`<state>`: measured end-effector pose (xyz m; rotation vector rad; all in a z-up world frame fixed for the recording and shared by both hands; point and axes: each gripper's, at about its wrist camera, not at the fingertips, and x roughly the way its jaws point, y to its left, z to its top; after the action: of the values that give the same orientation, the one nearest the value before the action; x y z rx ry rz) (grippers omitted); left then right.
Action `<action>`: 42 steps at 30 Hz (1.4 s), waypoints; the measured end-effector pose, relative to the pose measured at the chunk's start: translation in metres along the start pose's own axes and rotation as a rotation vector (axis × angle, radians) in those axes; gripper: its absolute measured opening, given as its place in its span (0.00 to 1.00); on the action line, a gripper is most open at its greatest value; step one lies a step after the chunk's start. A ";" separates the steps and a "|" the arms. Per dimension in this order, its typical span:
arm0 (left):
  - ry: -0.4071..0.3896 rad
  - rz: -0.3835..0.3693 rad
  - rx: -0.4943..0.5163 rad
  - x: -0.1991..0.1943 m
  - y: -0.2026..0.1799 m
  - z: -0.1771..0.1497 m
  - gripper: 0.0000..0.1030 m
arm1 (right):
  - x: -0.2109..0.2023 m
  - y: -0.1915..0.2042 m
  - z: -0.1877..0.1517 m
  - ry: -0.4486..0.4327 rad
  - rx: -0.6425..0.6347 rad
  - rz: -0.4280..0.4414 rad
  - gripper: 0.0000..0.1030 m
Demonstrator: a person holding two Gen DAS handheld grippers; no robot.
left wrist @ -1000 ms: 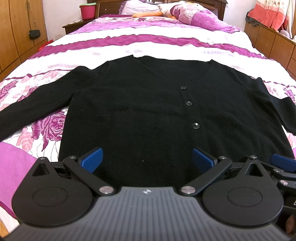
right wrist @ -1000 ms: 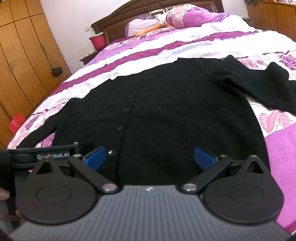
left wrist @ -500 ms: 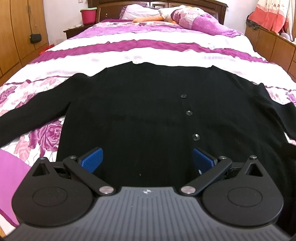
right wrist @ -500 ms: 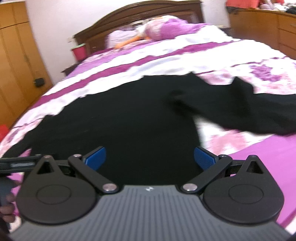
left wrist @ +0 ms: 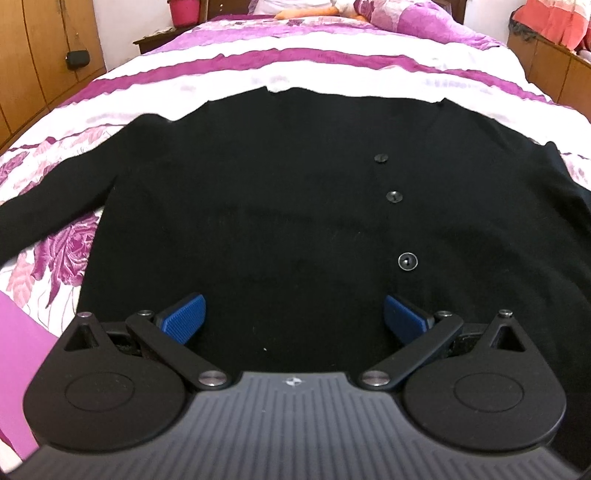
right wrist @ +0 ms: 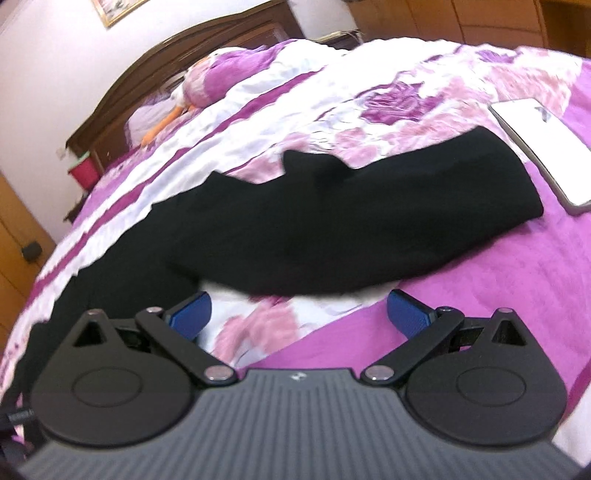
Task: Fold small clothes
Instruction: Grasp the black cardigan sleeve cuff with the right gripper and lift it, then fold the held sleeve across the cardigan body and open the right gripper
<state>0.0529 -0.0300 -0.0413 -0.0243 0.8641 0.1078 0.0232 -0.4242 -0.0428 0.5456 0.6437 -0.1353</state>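
A black buttoned cardigan lies spread flat, front up, on the purple and white floral bedspread. My left gripper hovers open just above the cardigan's lower hem, its blue pads wide apart with nothing between them. In the right wrist view the cardigan's right sleeve stretches out over the bedspread toward the right. My right gripper is open above the bedspread, just short of that sleeve's near edge.
A white phone or tablet lies on the bed past the sleeve's cuff. Pillows and a wooden headboard are at the far end. Wooden wardrobes stand left, a cabinet right. A red bin sits by the headboard.
My right gripper swung right, from over the cardigan's body to over its right sleeve. My left gripper moved a little lower and closer to the hem. Both stayed open.
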 end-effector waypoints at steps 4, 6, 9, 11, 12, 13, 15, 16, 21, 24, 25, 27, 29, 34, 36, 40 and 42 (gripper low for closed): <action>0.006 0.008 0.009 0.006 -0.002 -0.002 1.00 | 0.012 -0.019 0.003 -0.010 0.081 0.037 1.00; 0.002 0.013 0.014 0.009 -0.004 -0.003 1.00 | 0.015 -0.023 0.005 -0.025 0.105 0.051 1.00; -0.005 0.017 0.021 0.012 -0.005 -0.005 1.00 | 0.021 -0.032 0.012 -0.059 0.165 0.073 1.00; -0.010 0.018 0.026 0.012 -0.005 -0.006 1.00 | 0.028 -0.038 0.016 -0.079 0.202 0.084 1.00; -0.013 0.016 0.027 0.012 -0.004 -0.007 1.00 | 0.030 -0.041 0.018 -0.091 0.220 0.089 1.00; -0.013 0.015 0.026 0.013 -0.004 -0.006 1.00 | 0.032 -0.044 0.019 -0.105 0.241 0.094 1.00; -0.015 0.014 0.025 0.013 -0.003 -0.006 1.00 | 0.035 -0.049 0.022 -0.129 0.275 0.102 1.00; -0.016 0.013 0.027 0.014 -0.003 -0.006 1.00 | 0.036 -0.051 0.023 -0.143 0.293 0.106 1.00; -0.024 0.002 0.040 0.014 -0.002 -0.006 1.00 | 0.029 -0.056 0.030 -0.226 0.361 0.090 0.63; -0.044 -0.002 0.056 0.012 -0.002 -0.008 1.00 | 0.027 -0.056 0.037 -0.242 0.342 0.096 0.36; -0.050 -0.003 0.062 0.012 -0.002 -0.009 1.00 | 0.027 -0.055 0.040 -0.238 0.327 0.098 0.27; -0.060 -0.008 0.073 0.010 -0.001 -0.008 1.00 | 0.025 -0.049 0.045 -0.242 0.294 0.104 0.17; -0.062 -0.018 0.072 0.008 0.000 -0.007 1.00 | 0.021 -0.041 0.050 -0.251 0.248 0.123 0.14; -0.079 -0.046 0.056 -0.001 0.008 -0.001 1.00 | 0.013 -0.003 0.064 -0.278 0.090 0.169 0.13; -0.094 -0.050 0.047 -0.007 0.012 0.000 1.00 | 0.010 0.016 0.069 -0.287 0.033 0.187 0.13; -0.129 -0.055 0.026 -0.020 0.023 0.004 1.00 | 0.007 0.056 0.079 -0.305 -0.064 0.234 0.12; -0.146 -0.055 0.012 -0.025 0.030 0.006 1.00 | 0.005 0.079 0.082 -0.317 -0.122 0.259 0.12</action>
<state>0.0377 -0.0023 -0.0176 -0.0288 0.7178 0.0523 0.0935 -0.3996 0.0437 0.4726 0.2670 0.0611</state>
